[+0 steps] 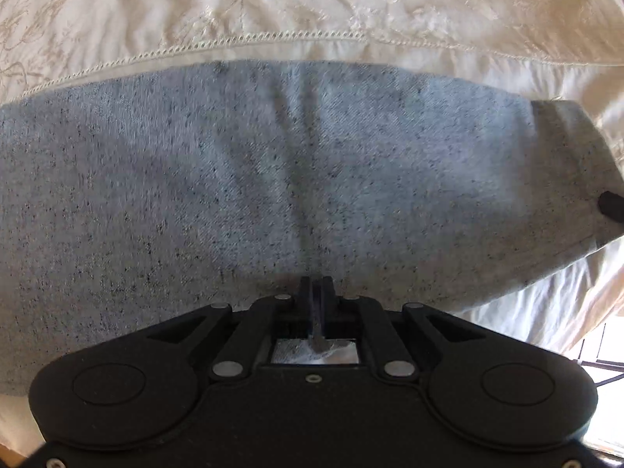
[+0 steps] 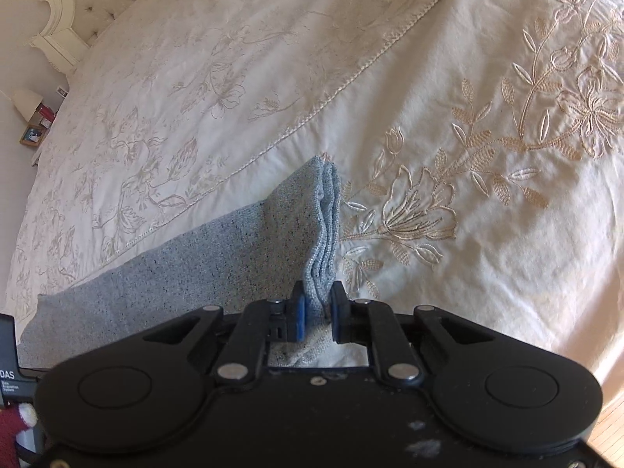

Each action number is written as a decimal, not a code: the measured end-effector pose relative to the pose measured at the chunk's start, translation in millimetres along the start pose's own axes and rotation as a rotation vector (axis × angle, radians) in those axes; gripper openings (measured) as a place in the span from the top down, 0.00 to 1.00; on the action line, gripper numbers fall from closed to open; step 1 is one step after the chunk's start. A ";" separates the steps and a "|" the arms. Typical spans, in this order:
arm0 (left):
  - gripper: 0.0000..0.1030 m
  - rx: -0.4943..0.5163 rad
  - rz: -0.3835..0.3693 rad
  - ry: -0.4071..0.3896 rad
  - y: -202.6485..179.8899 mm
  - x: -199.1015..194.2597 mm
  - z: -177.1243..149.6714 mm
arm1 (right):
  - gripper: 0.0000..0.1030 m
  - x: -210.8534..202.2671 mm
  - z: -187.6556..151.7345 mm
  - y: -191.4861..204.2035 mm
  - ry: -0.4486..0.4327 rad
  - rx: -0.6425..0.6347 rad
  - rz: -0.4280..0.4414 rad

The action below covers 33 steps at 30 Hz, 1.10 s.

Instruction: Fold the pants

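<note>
While the pants (image 1: 273, 163) are stretched across the bed (image 2: 448, 89) at mid-frame, soft limp denim is pinched by both grippers' fingers, left gripper (image 1: 315, 284) and right gripper (image 2: 318, 296), at stacked edges.

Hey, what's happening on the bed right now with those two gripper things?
A person is folding a pair of grey-blue pants on a cream embroidered bedspread, using a handheld gripper in each hand. The left gripper is shut on the near edge of the fabric, which lies spread in front of it. The right gripper is shut on a bunched stack of layers at one end and holds that end raised off the bedspread. The fold is not yet finished.
</note>
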<state>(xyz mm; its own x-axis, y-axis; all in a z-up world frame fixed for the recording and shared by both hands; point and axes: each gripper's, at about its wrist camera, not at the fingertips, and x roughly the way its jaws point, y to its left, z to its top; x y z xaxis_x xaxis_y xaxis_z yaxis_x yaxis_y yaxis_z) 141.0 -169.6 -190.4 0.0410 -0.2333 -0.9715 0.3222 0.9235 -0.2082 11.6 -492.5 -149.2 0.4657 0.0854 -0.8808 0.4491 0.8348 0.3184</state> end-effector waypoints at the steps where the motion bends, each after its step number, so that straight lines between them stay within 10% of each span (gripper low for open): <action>1: 0.88 0.008 -0.005 -0.024 0.5 -5.5 4.6 | 0.88 -4.7 -0.1 4.1 -0.013 -0.003 -0.007; 10: 0.89 -0.056 -0.030 -0.012 34.1 3.6 63.0 | 0.88 -50.8 -8.9 72.2 -0.108 -0.051 -0.067; 20: 0.88 -0.125 -0.061 -0.129 156.4 -75.8 7.1 | 0.88 -103.6 -50.2 257.1 -0.230 -0.353 0.034; 27: 0.88 -0.248 0.026 -0.117 253.5 -90.0 -53.3 | 0.87 -26.6 -117.5 385.4 -0.077 -0.485 0.161; 33: 0.88 -0.314 0.085 -0.111 308.5 -105.4 -85.0 | 0.85 68.1 -187.1 451.7 0.040 -0.611 0.093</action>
<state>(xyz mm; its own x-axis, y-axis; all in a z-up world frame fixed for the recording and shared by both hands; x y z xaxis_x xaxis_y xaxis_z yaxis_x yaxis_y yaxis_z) 155.7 165.7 -161.9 0.1634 -0.1674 -0.9723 0.0069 0.9857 -0.1685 103.6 -7.8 -130.9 0.4478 0.1834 -0.8751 -0.1153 0.9824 0.1469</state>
